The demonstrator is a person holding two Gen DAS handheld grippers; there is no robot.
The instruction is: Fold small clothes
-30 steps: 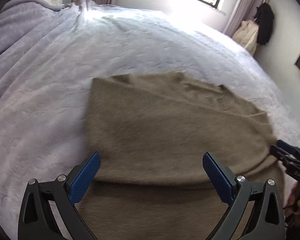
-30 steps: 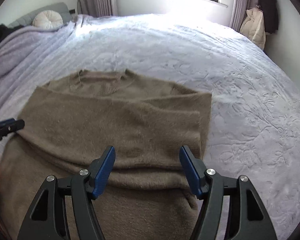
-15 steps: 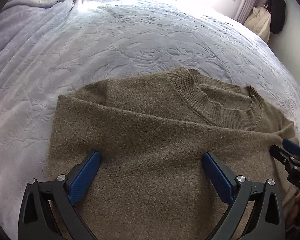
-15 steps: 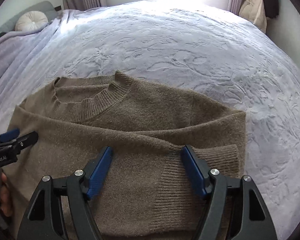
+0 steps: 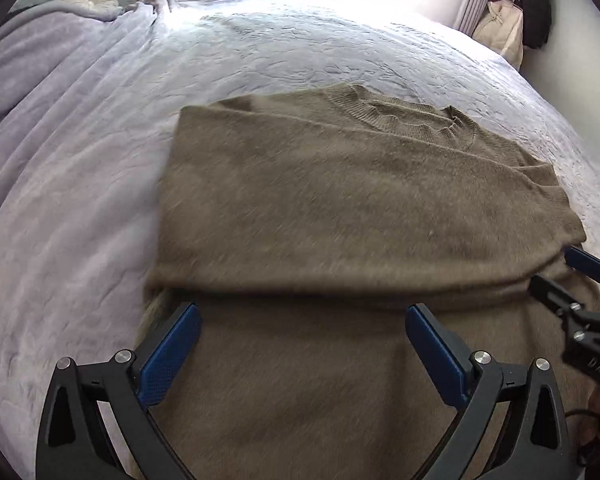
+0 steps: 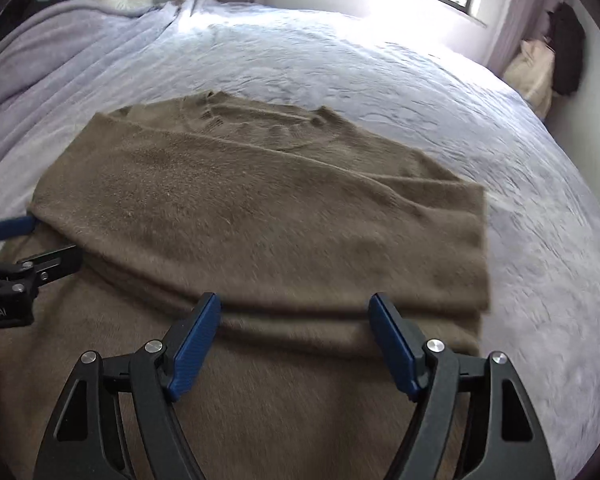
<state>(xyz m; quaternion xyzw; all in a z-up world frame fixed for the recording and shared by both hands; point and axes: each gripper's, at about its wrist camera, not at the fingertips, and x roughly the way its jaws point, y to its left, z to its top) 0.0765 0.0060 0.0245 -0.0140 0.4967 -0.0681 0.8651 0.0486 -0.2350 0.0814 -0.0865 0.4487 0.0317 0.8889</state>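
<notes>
The brown sweater [image 5: 340, 208] lies flat on the bed [image 5: 80, 160], with its collar at the far side and its long axis running from near to far. A folded layer ends in an edge that runs left to right, just beyond both tools. The left hand-held gripper [image 5: 302, 354] is spread wide and holds nothing. The right hand-held gripper [image 6: 296, 344] has just been opening and is also empty above the knit. Each is equally near this edge, I think.

Right gripper [image 6: 294, 330] jaws opened wider, nothing between them. Sweater [image 5: 360, 200] fold edge, half a second ago beneath both jaws, now just ahead.
</notes>
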